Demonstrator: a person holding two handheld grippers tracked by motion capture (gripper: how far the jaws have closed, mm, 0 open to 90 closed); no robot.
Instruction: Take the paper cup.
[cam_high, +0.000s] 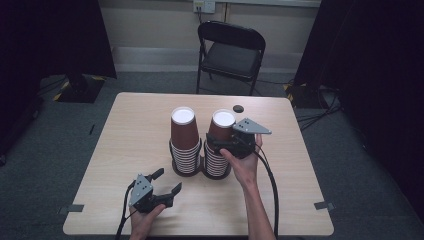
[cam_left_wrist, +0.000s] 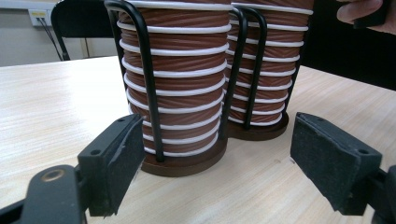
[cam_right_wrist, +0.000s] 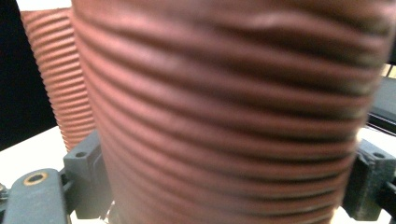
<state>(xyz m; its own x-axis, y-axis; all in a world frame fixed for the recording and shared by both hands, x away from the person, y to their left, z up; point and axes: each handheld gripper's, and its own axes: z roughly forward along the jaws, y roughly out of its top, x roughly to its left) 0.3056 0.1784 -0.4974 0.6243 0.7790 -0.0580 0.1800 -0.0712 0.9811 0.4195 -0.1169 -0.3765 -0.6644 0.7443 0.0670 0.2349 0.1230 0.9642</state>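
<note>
High view: two stacks of brown ribbed paper cups are sitting side by side mid-table, each in its own black wire holder on a round base, the bases touching. Left stack (cam_high: 185, 142), right stack (cam_high: 219, 147); the top cup of each is standing well proud of the nested rims below. The wire holders (cam_left_wrist: 144, 74) are keeping the stacks upright, so one cup should be able to come off the top without the rest tipping (my read, not something seen).

Right gripper (cam_high: 220, 144) is gripping the top cup (cam_high: 222, 125) of the right stack from the side, jaws closing on its ribbed wall. Right gripper view is showing that wall blurred and very close, pressed between both pads. That cup is sitting on its stack, not lifted clear as far as I can tell.

Left gripper (cam_high: 167, 182) is resting near the table's front edge, jaws spread wide, holding nothing, pointing at the left stack's base. Probably waiting to steady the holder.

Count: 2 stacks, 2 holders, 2 grippers, 1 folding chair (cam_high: 231, 52) behind the table (cam_high: 130, 125). Rims visible in left gripper view: roughly nine on the near stack (upper ones are cropped, so no exact cup total)
</note>
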